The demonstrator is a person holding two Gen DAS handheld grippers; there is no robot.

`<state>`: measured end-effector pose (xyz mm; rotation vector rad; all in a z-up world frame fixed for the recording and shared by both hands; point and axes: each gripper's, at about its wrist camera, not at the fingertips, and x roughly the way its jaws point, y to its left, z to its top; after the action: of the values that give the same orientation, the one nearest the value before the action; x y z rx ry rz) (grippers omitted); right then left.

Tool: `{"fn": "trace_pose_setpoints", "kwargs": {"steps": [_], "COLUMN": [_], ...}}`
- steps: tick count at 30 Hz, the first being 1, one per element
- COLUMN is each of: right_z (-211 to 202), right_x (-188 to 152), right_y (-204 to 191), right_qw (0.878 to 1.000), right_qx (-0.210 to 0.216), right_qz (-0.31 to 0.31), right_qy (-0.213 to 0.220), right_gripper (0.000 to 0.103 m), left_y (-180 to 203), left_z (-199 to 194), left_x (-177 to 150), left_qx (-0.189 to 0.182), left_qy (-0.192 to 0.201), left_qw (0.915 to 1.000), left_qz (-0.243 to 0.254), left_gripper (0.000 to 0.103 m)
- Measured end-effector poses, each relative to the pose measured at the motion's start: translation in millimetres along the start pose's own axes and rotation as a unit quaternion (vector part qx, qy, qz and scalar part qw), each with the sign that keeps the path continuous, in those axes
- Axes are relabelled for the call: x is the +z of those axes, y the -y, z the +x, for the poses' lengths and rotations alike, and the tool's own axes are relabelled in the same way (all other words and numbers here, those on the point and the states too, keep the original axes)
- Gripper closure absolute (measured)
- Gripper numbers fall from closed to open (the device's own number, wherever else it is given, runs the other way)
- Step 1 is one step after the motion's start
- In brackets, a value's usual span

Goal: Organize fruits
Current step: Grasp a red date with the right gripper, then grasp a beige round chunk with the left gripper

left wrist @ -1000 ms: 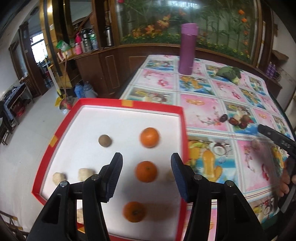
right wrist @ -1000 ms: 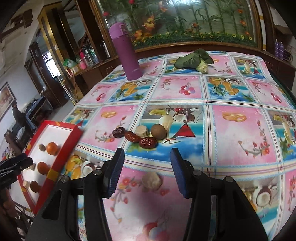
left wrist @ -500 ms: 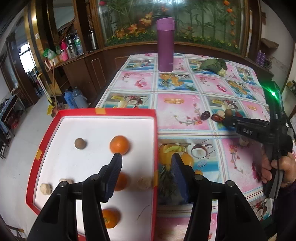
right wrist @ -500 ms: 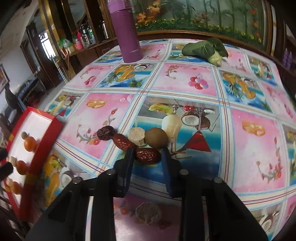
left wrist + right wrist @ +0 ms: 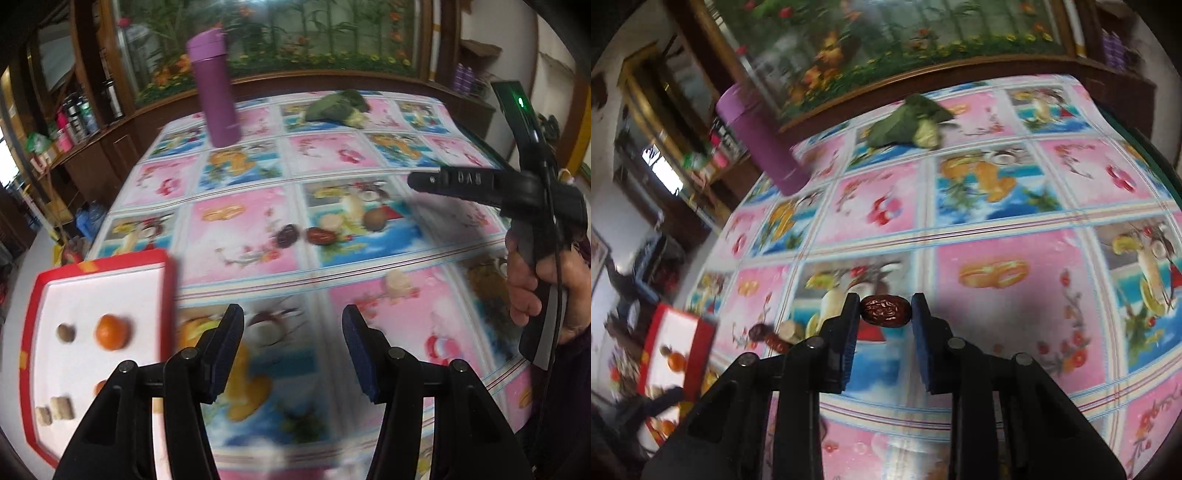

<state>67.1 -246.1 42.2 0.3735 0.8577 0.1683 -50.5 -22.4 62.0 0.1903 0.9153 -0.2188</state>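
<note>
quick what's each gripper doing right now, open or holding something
Left gripper: open, jaws wide apart, nothing between them.
Right gripper: shut on a red date, lifted above the tablecloth.

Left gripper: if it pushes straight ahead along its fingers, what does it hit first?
The left gripper is open and empty, pointing across bare tablecloth. Roughly ahead lie two red dates, though depth is unclear. The red tray sits off to its left, out of line.
</note>
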Motion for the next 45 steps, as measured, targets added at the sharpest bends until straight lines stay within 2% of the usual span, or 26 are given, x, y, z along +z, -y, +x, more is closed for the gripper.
{"fn": "trace_pose_setpoints", "kwargs": {"steps": [2,5,8,20,24,27,30,38,40,45], "right_z": [-3.8,-8.1,-9.1,-2.7,-1.3,-2.0,-2.1,-2.4,-2.0,1.6], "right_x": [3.3,5.3,6.6,5.5,4.8,4.6,4.5,2.7,1.8,-0.7], "right_y": [9.8,15.3,17.9,20.5,19.3,18.7,18.5,13.5,12.6,10.3], "right_qw": [1.000,0.999,0.999,0.998,0.998,0.998,0.998,0.999,0.999,0.999], "right_qx": [0.002,0.003,0.003,0.006,0.007,0.006,0.006,0.003,0.001,-0.007], "right_qz": [0.025,0.041,0.051,0.064,0.063,0.063,0.062,0.052,0.050,0.045], "right_qy": [0.003,0.011,0.014,0.008,0.006,0.009,0.008,0.006,0.007,0.004], "right_gripper": [0.073,0.073,0.073,0.073,0.073,0.073,0.073,0.073,0.073,0.073], "left_y": [14.0,32.6,47.5,61.8,66.2,67.7,65.6,61.1,59.8,47.3], "left_z": [11.1,27.0,33.3,56.9,62.4,62.4,62.9,57.3,50.1,19.5], "left_x": [4.6,10.3,13.7,13.7,13.4,12.6,13.1,7.3,4.3,-2.1], "left_qx": [-0.005,-0.034,-0.054,-0.066,-0.069,-0.068,-0.072,-0.073,-0.064,-0.061], "left_qy": [-0.007,-0.023,-0.023,-0.040,-0.041,-0.033,-0.028,-0.029,-0.025,0.006], "left_qw": [0.9999,0.9990,0.9980,0.9967,0.9964,0.9966,0.9966,0.9967,0.9974,0.9980], "left_qz": [0.010,0.014,0.023,0.022,0.027,0.031,0.028,0.021,0.023,0.013], "left_gripper": [0.048,0.048,0.048,0.048,0.063,0.066,0.079,0.079,0.079,0.079]}}
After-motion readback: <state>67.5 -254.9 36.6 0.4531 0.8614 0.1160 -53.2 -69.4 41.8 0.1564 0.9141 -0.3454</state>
